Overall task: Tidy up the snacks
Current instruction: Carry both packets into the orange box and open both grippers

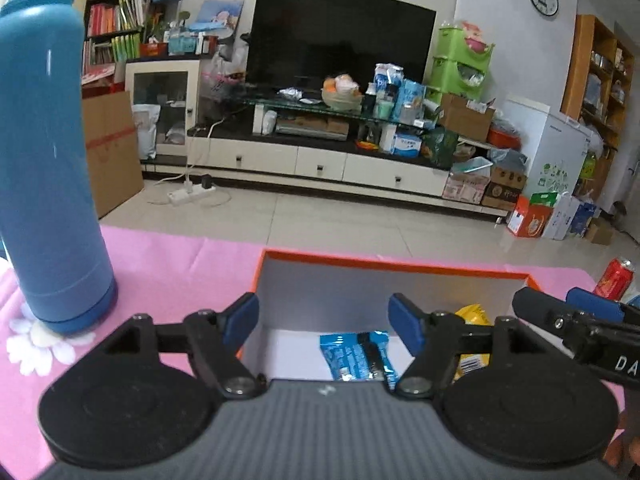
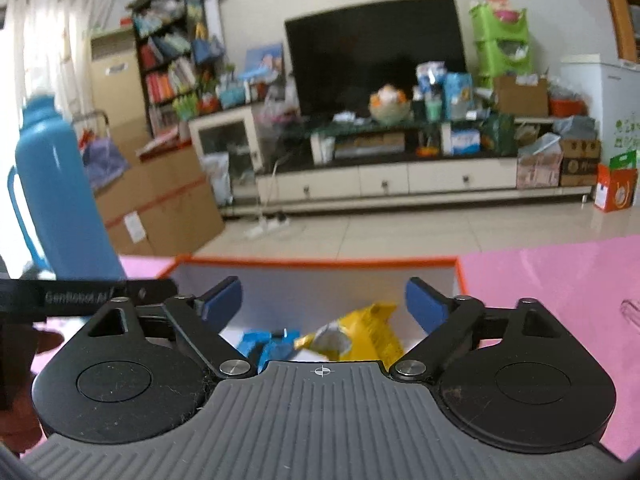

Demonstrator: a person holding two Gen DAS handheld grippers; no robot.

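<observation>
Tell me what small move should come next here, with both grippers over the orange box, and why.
Probably lift the right gripper up out of the orange box. Both it and the left gripper are open and hold nothing, while the blue packet and yellow packet already lie inside. A red can stands on the pink cloth to the right, likely next.

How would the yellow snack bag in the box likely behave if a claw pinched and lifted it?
The yellow snack bag looks crinkled and creased, so it would probably flex and sag rather than stay stiff. Its shiny film may slip between pads. It looks puffed, so likely light for its size.
</observation>
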